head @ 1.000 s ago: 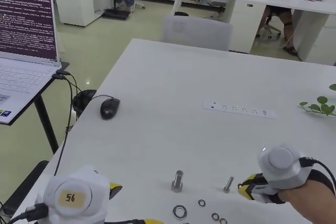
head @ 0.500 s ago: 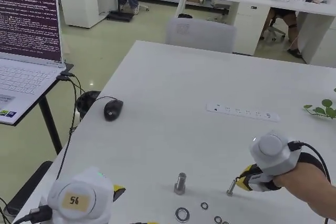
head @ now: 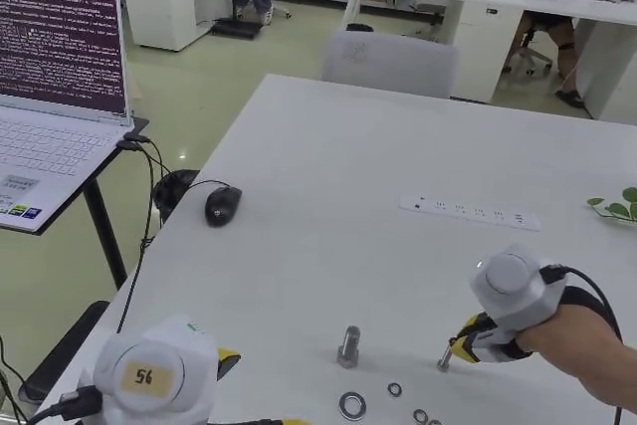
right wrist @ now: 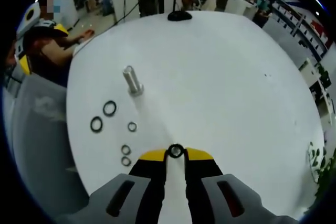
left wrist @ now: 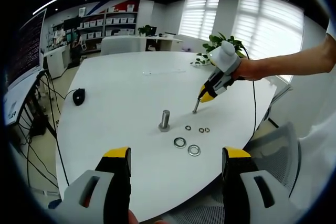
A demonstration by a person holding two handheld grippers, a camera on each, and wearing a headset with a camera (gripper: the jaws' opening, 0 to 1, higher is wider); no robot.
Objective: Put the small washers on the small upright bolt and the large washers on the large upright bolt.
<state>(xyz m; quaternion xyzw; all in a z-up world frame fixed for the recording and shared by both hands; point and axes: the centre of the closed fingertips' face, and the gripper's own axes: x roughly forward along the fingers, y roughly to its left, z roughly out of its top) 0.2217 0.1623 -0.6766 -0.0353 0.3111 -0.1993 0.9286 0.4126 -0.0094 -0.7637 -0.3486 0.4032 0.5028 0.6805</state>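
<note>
The large upright bolt point(head: 348, 345) stands near the table's front edge, with the small upright bolt point(head: 444, 358) to its right. My right gripper point(head: 457, 348) has its tips at the top of the small bolt point(left wrist: 196, 107). It is shut on a small washer point(right wrist: 176, 151). Two large washers point(left wrist: 180, 141) point(left wrist: 194, 150) and three small washers point(left wrist: 201, 129) lie flat in front of the bolts. My left gripper point(left wrist: 177, 153) hangs open and holds nothing, back from the washers, over the front edge.
A black mouse point(head: 222, 205) lies at the table's left and a white power strip point(head: 468, 212) at mid-right. A laptop point(head: 50, 77) sits on a stand left of the table. A grey chair point(head: 390, 62) stands at the far edge, and a plant point(head: 617, 204) at the right.
My right gripper has moved left from beside the small bolt until its tips meet the bolt's top. The left gripper has stayed put.
</note>
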